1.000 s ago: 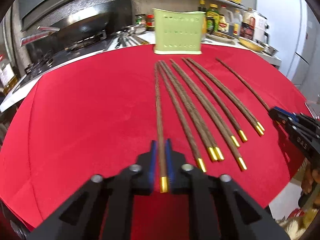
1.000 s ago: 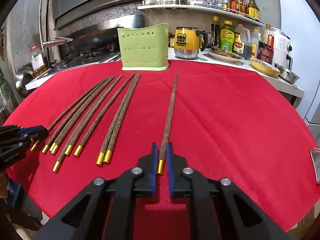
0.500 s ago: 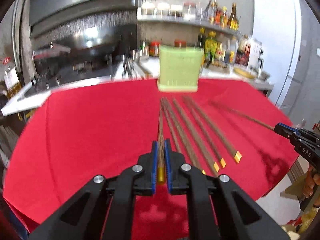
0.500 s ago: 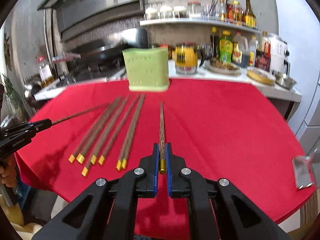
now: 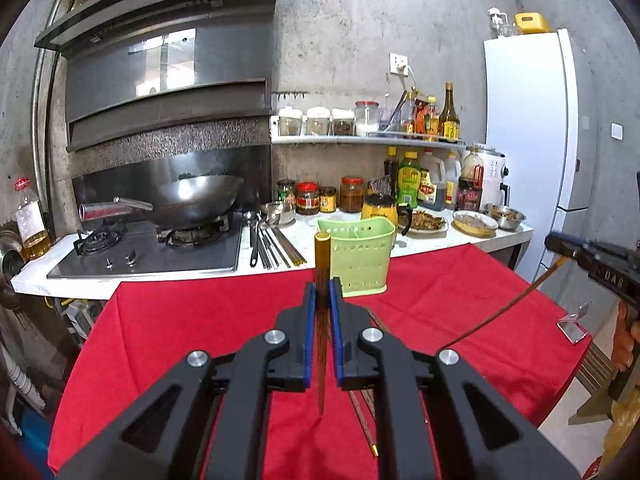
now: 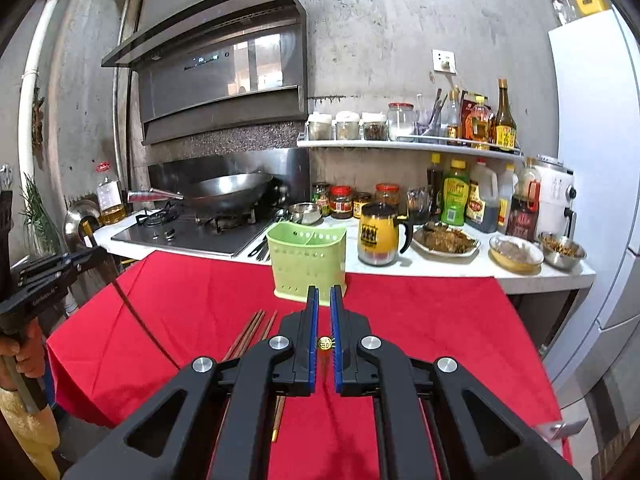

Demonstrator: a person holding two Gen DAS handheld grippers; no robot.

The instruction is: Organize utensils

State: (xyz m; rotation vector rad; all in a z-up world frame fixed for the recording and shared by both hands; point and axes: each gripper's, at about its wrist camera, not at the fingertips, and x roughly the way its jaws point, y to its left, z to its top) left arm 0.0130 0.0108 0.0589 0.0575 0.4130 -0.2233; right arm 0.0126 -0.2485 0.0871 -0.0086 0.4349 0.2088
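Chopsticks are held now in both grippers, one in each. The left gripper is clamped on a dark wooden chopstick; its gold cap stands up just above the blue pads and the thin end hangs down below them, over the red cloth. The right gripper is clamped on the second chopstick, which is seen almost end-on, only the gold cap between the pads. Straight ahead of both grippers stands the green holder, at the far edge of the cloth, with a wall in the middle that makes two compartments. To do this step well, I think each stick should stay nearly upright, thin end down, and be carried over the open top before it is lowered; the two grippers should go one after the other, because the opening is narrow and the long sticks can cross or knock the rim. The grip should be loosened only when the tip is well inside. The remaining chopsticks lie on the cloth below and left of the right gripper. Compared with one second earlier, both sticks were lying flat on the cloth in the closed pads; now they are lifted clear and hang steeply, and both cameras look higher into the kitchen.
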